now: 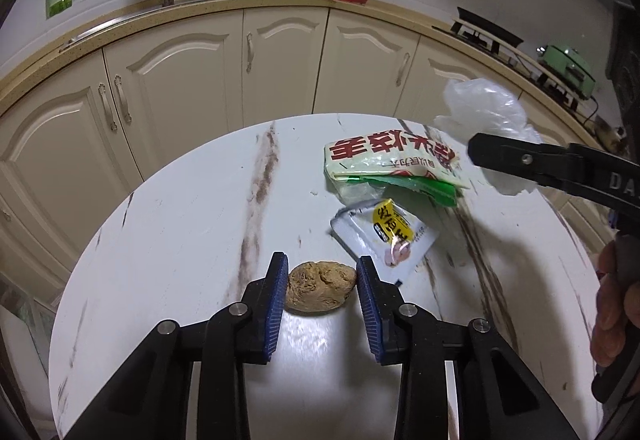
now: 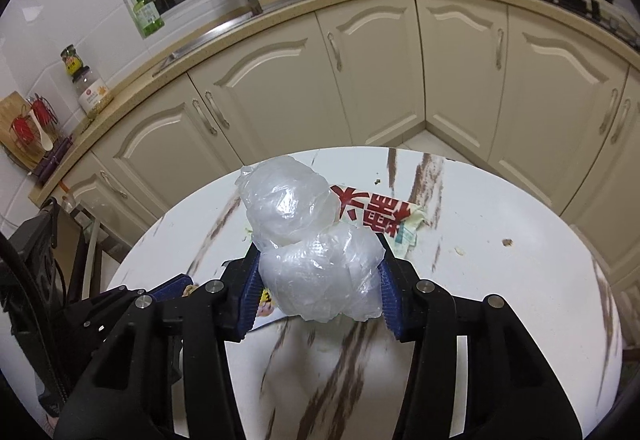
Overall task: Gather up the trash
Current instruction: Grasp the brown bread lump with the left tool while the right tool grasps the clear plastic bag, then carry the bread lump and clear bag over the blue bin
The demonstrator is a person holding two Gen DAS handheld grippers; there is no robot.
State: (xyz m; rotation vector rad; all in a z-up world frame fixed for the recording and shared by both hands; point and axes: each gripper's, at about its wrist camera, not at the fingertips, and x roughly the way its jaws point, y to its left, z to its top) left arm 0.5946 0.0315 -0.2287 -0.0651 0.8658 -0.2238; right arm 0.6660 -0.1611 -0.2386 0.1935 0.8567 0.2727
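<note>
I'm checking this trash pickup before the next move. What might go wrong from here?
The brown lump sits at the fingertips of the left gripper; it may roll out or crumble. The crumpled plastic bag bulges beyond the right gripper and could slip or snag the red-lettered wrapper.

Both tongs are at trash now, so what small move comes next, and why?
Probably close the left tongs a little more: the brown lump sits between the blue pads, but a gap shows on its right. The right tongs already pinch the plastic bag.
</note>
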